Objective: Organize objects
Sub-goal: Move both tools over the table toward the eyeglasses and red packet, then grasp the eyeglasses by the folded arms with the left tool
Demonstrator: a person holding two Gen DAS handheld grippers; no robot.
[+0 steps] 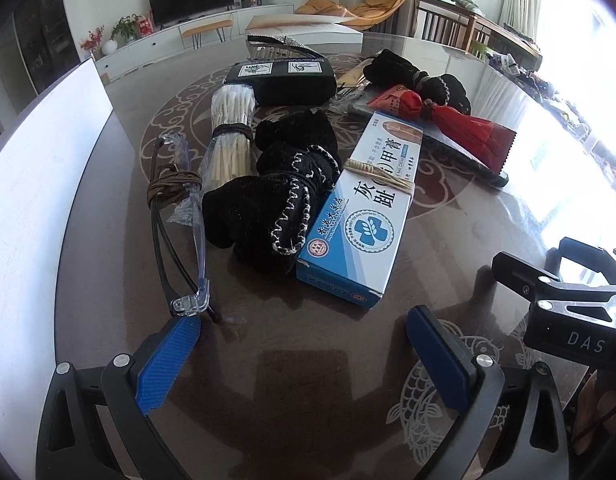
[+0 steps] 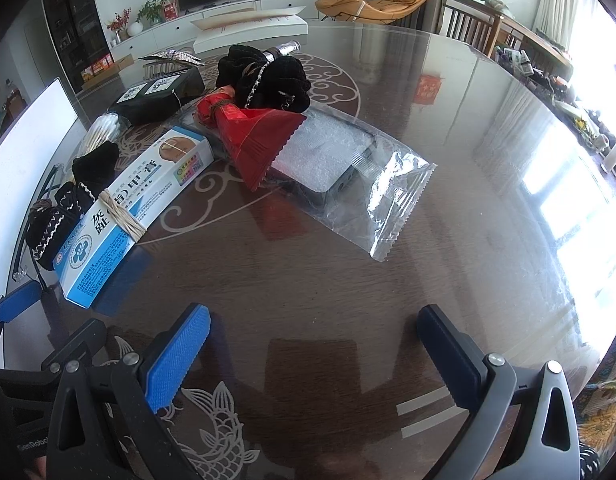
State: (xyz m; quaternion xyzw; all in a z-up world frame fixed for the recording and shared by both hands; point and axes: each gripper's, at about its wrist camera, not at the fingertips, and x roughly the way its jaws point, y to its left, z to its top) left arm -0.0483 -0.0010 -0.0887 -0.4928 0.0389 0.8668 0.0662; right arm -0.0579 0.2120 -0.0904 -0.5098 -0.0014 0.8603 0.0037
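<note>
Both your tools sit at the near edge of the table: the left tool and the right tool are spread wide and grip nothing, apparently poised to choose. Just beyond the left tool lie the glasses, a black cloth bundle and the blue box, side by side and each tied, which suggests sorted sets. Toward the table's middle, the red packet overlaps a clear bag; what is in the bag is hard to make out. The far black case is partly hidden.
</note>
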